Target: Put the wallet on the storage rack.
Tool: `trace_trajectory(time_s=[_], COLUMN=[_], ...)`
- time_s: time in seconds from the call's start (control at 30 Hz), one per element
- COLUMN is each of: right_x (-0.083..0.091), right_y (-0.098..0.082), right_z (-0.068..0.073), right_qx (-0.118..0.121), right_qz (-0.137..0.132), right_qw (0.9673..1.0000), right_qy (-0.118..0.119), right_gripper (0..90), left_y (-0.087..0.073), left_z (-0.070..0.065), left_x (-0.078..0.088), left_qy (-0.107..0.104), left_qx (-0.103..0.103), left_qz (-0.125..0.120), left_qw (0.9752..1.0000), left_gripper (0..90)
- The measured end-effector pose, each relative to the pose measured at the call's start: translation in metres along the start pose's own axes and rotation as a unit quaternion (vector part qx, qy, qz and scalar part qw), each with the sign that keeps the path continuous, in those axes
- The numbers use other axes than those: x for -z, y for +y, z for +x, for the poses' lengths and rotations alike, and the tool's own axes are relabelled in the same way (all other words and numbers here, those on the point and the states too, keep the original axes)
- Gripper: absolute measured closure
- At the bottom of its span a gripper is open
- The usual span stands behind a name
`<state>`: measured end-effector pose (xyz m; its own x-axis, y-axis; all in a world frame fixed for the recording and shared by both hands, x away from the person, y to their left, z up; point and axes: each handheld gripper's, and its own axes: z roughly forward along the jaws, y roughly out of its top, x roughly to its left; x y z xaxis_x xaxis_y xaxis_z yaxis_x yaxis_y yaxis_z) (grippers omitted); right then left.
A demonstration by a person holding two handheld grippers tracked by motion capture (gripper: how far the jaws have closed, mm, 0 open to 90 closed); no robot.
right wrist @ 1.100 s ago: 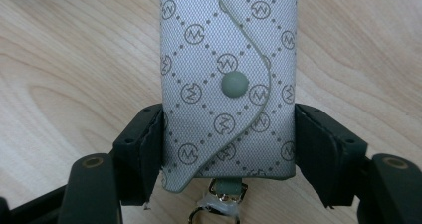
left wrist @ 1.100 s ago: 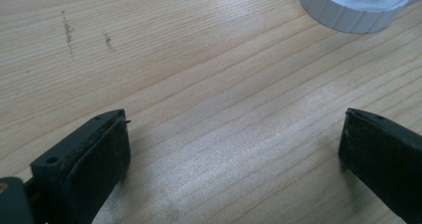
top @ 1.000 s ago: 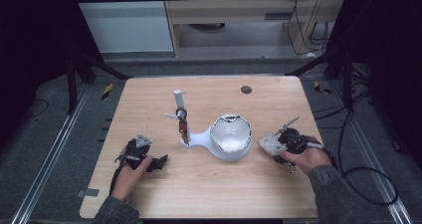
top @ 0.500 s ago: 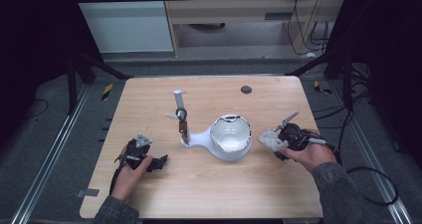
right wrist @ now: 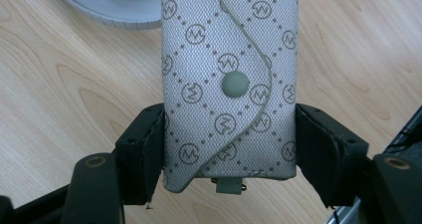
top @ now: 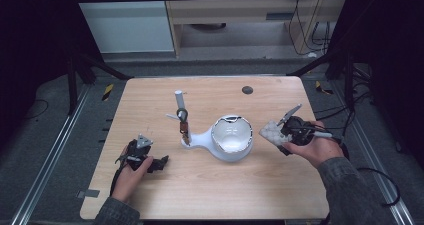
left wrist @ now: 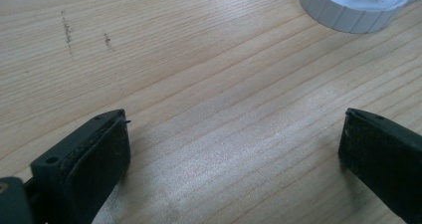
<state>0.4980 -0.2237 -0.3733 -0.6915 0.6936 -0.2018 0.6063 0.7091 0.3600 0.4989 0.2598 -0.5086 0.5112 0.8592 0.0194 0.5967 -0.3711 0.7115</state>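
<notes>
Left tool (top: 161,161): one, jaws spread wide, empty, resting on the surface (top: 215,195) left of the white bowl (top: 231,137). One bowl, mid-surface. Right tool (right wrist: 229,149): one, clamped on one patterned pouch (right wrist: 229,79), just right of the bowl.

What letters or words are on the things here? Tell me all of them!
"M" inside a small circle, repeated all over the grey patterned pouch that the right gripper holds; it could also be read as "W".
Nothing readable on the white bowl-shaped thing, the upright stand or the table.
</notes>
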Motion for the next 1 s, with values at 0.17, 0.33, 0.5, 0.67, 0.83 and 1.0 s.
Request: trace_trajectory(time_s=[0.17, 0.33, 0.5, 0.67, 0.83, 1.0], right_x=[0.01, 0.02, 0.028, 0.031, 0.032, 0.035], right_y=[0.004, 0.009, 0.013, 0.019, 0.023, 0.029], right_z=[0.0, 0.0, 0.003, 0.007, 0.01, 0.013], right_qx=[0.011, 0.021, 0.03, 0.041, 0.049, 0.059], right_qz=[0.0, -0.002, -0.003, -0.004, -0.005, -0.006], right_qw=[0.9999, 0.9996, 0.9993, 0.9989, 0.9985, 0.9978], right_qy=[-0.01, -0.017, -0.023, -0.023, -0.025, -0.029], right_gripper=[32.1, 32.1, 32.1, 32.1, 32.1, 32.1], left_y=[0.0, 0.0, 0.0, 0.0, 0.0, 0.0], left_z=[0.0, 0.0, 0.0, 0.0, 0.0, 0.0], left_x=[0.0, 0.0, 0.0, 0.0, 0.0, 0.0], left_qy=[0.0, 0.0, 0.0, 0.0, 0.0, 0.0], left_qx=[0.0, 0.0, 0.002, 0.002, 0.001, 0.0], left_qz=[0.0, 0.0, -0.002, -0.002, -0.002, -0.001], left_qw=[1.0, 1.0, 1.0, 1.0, 1.0, 1.0], left_gripper=[0.0, 0.0, 0.0, 0.0, 0.0, 0.0])
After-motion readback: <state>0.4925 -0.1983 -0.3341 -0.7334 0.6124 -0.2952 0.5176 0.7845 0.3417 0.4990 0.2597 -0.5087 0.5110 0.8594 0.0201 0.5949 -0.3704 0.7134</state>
